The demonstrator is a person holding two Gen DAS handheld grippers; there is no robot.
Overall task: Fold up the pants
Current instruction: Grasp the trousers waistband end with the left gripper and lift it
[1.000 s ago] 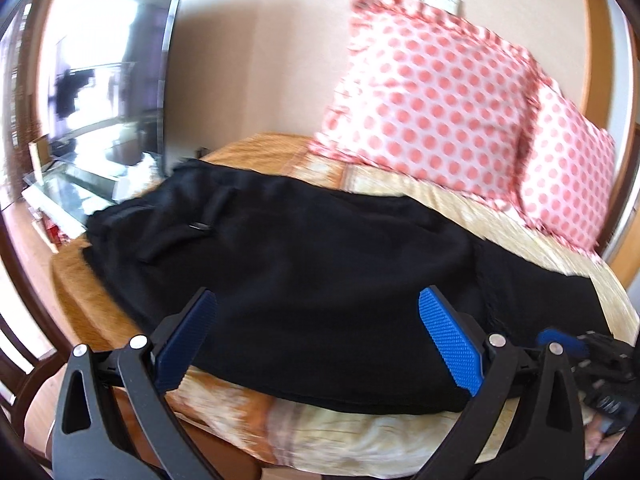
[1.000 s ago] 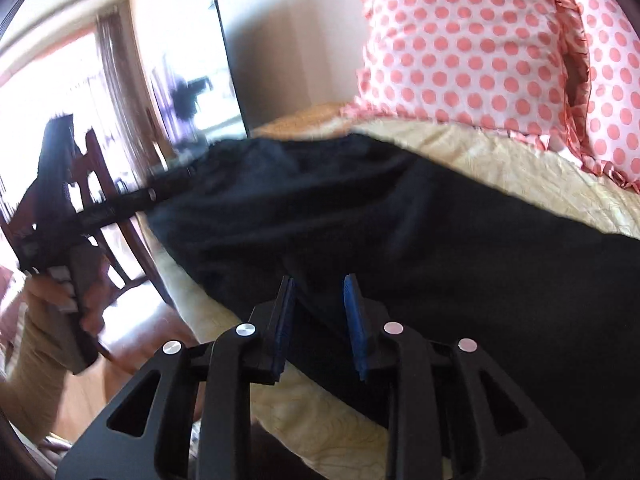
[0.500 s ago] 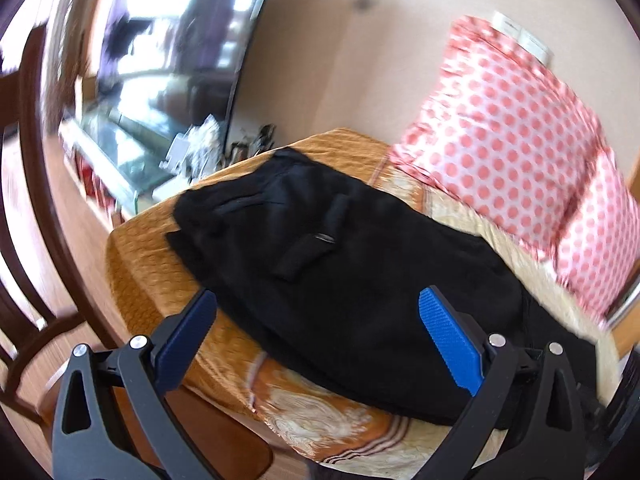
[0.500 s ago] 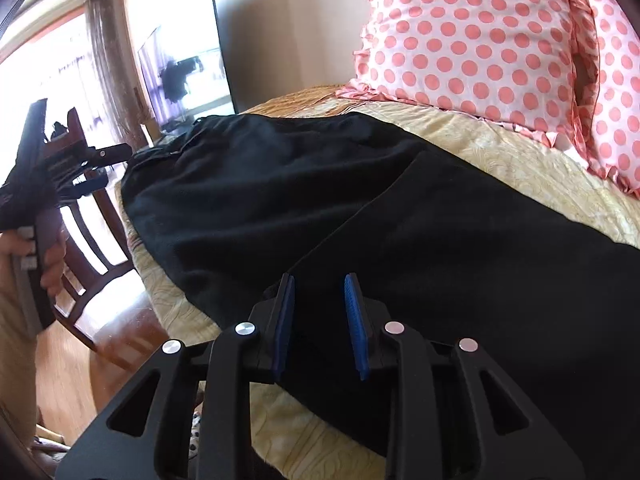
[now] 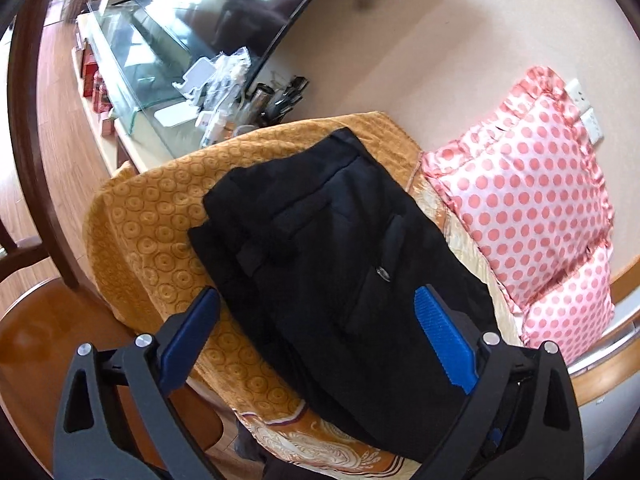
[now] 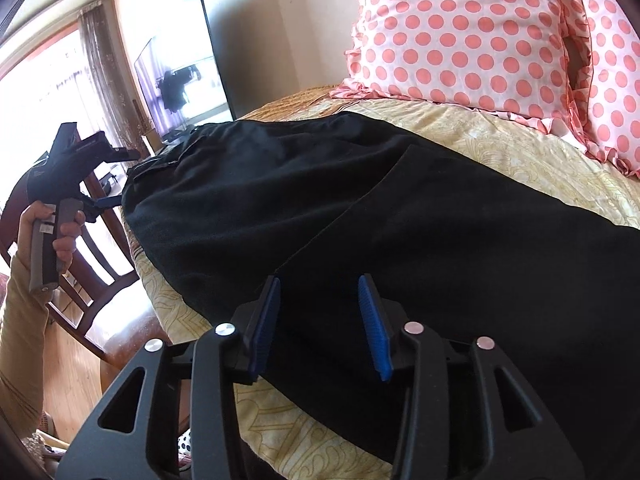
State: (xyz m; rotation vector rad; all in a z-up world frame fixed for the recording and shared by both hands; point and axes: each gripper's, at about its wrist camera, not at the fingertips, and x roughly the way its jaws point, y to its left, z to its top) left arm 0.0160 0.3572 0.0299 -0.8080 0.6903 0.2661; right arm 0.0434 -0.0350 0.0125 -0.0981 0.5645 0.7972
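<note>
Sunlit bedroom surroundings are seen: a bed under a yellow and orange cover, two pink polka-dot pillows at its head, a television by the wall and a wooden chair beside the bed. Black pants are spread lengthwise across the cover, the waistband end toward the television and one layer already laid over another along a diagonal edge.

The left hand-held gripper is held wide open above the waistband end, nothing between its pads. The right hand-held gripper is hovering low over the near edge of the cloth, its jaws opening, with fabric seen behind the gap but apparently not pinched.

For a clean next fold, both layers should be taken together at the edge, the pads closed fully before lifting, and the two ends carried evenly so that no creases are dragged in.
</note>
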